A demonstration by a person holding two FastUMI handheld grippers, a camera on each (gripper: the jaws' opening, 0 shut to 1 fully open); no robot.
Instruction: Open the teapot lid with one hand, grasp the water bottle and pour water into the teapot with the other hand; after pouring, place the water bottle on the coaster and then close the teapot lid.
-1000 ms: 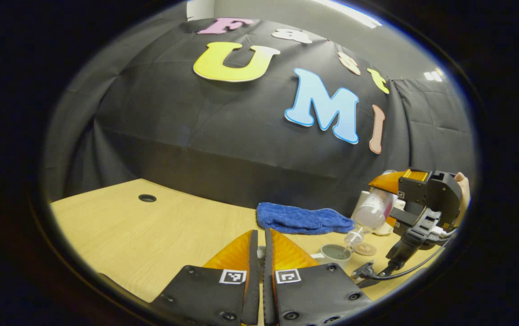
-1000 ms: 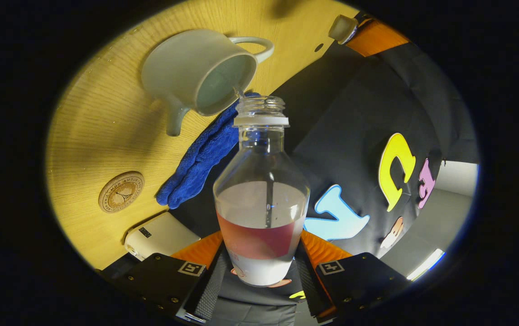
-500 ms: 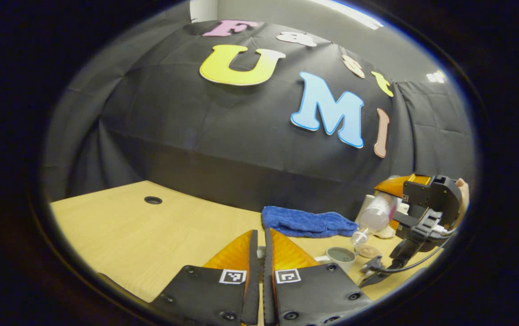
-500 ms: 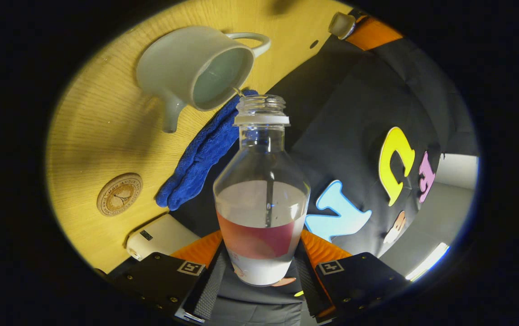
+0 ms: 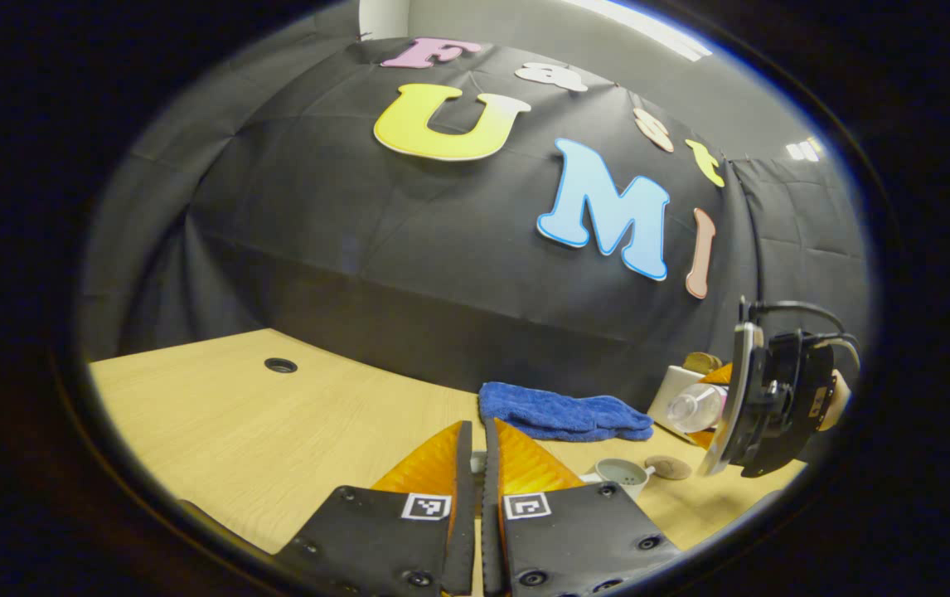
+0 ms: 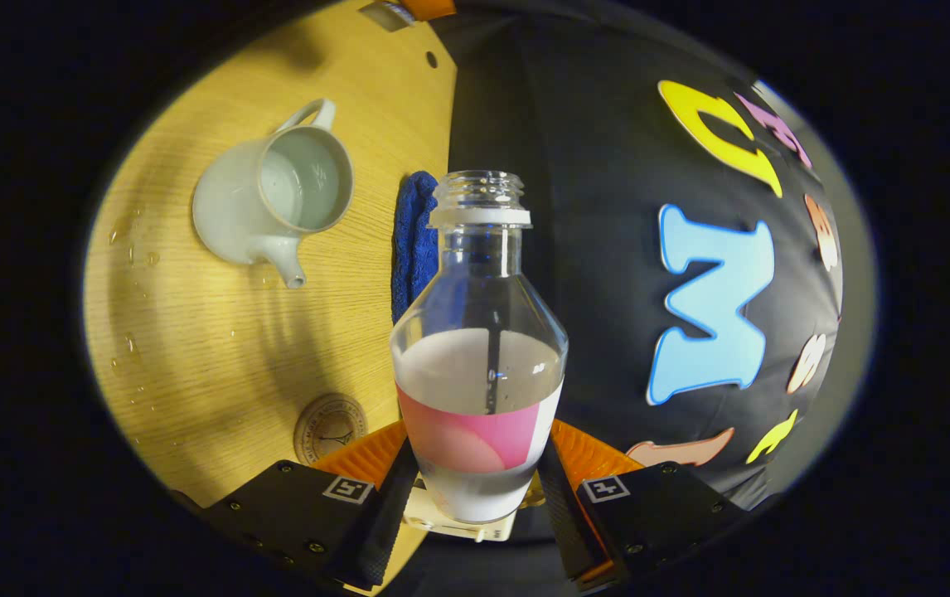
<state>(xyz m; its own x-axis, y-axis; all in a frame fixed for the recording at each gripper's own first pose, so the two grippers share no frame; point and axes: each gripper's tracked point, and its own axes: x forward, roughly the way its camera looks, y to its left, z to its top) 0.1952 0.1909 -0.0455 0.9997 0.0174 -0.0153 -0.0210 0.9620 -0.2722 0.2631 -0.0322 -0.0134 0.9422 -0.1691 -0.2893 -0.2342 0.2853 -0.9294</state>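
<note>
Clear ribbed-neck water bottle [image 6: 479, 348] clamped in right hand-held gripper [image 6: 479, 497].

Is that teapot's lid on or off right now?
Off. The teapot stands with its mouth open on the table, water visible inside; no lid sits on it.

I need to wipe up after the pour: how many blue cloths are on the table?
1. The blue cloth lies at the table's far edge against the booth wall, beyond the teapot. The water bottle hides part of it in the right gripper view.

right claw [image 6: 479, 497] gripping water bottle [image 6: 479, 348], open teapot [image 6: 276, 199]
</note>
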